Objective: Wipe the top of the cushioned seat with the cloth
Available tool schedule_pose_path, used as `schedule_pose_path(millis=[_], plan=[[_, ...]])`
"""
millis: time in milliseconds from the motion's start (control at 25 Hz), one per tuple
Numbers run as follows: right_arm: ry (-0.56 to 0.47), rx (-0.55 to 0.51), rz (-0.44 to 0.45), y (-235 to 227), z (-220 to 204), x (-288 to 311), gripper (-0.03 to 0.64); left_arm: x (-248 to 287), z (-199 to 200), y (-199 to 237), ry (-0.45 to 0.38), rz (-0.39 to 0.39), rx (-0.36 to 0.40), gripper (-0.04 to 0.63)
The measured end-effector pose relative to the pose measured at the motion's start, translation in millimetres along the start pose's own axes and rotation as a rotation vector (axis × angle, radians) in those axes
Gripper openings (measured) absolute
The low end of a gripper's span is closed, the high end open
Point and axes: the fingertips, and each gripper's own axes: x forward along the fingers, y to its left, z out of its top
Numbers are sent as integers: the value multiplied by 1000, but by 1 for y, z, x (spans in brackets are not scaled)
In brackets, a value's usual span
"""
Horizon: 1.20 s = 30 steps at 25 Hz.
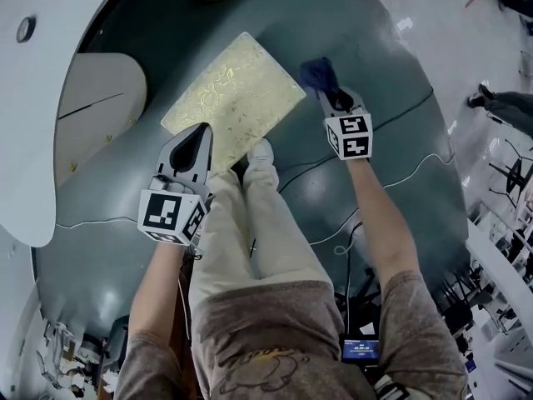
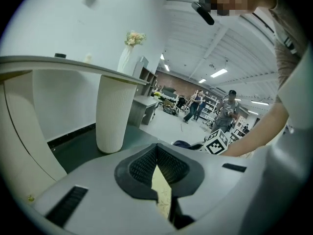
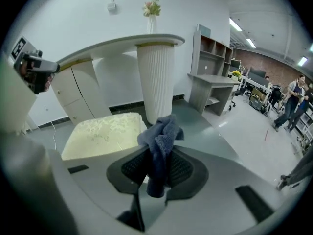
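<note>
The right gripper (image 1: 335, 98) is clamping a dark blue, crumpled terry cloth (image 1: 316, 72). The cloth is bunching between the jaws with a tuft sticking out ahead, so a soft wad is leading into the wipe. The gripper is hovering just off the right corner of the pale yellow, rectangular cushioned seat (image 1: 237, 90), which is lying on the grey-green floor (image 1: 375, 165). The cloth is not yet lying on the seat's top, so the wiping seems to be only beginning. The left gripper (image 1: 200, 136) is pointing its jaws, closed on nothing, at the seat's near edge, probably for steadying it. Whether it is touching the seat, I cannot tell.
</note>
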Motion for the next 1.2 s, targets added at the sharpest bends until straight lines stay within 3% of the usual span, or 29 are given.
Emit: schedule_pose_path(millis=[280,480,640,920,1200], plan=[[-205,55,38,20,120,-116,92,-43,86,-28,-63,-7,11,15],[-348,104,45,40,203,-200,94,-85,166,-55,-108,-61,88,15],[-451,81,64,60,257,-262,94,-120,227,-65,-170,-71,128,15],[-569,49,84,100,307,-356,95,-187,295,-90,-257,-95,187,15],[-679,85,88,138,332,-406,95,-230,314,-103,-312,-110,192,15]])
